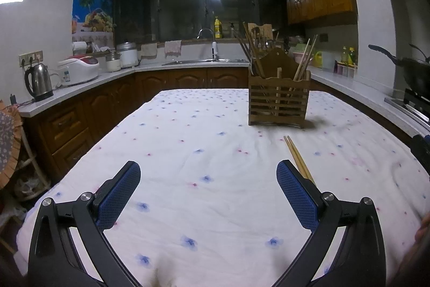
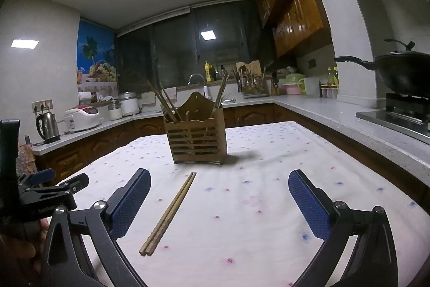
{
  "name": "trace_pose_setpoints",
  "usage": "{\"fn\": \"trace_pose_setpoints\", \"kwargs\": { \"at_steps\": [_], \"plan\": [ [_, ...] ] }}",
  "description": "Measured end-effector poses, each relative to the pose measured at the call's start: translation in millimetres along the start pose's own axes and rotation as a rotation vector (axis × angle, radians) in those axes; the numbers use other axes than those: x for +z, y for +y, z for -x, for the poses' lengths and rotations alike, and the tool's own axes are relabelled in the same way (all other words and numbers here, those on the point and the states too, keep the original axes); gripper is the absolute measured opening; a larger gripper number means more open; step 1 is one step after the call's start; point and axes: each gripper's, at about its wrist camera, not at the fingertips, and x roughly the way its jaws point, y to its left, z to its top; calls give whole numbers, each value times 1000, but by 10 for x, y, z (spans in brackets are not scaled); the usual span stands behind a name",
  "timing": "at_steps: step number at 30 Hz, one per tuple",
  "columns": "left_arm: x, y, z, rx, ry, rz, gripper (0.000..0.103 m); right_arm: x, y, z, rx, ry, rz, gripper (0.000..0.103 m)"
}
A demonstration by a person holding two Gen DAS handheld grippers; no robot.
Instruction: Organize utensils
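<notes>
Chopsticks (image 2: 168,213), one loose pair, lie side by side on the flowered tablecloth (image 2: 268,179), nearest of all, between the spread blue pads of the right gripper (image 2: 219,195) but closer to its left finger. That gripper is wide open and holds nothing; the left gripper (image 1: 208,187) is likewise wide open and empty over bare cloth. Farther back stands the wooden holder (image 2: 197,137), upright, with several chopsticks already leaning in its compartments. By the look of it, most of the sorting is done and only this pair is left to lift and drop in. The right view shows the pair whole; the left view shows only its far tips (image 1: 295,155) past its right finger. Behind, the counter (image 1: 107,77) carries a kettle (image 1: 40,81).
</notes>
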Motion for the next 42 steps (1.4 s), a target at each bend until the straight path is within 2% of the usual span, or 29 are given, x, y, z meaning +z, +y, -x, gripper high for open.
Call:
{"fn": "trace_pose_setpoints", "kwargs": {
  "at_steps": [31,42],
  "plan": [
    [53,-68,88,8,-26,-40,103,-11,63,-11,4,-2,3,103],
    [54,-56,80,-2,-8,-34,103,-16,121,-51,13,3,1,103]
  ]
}}
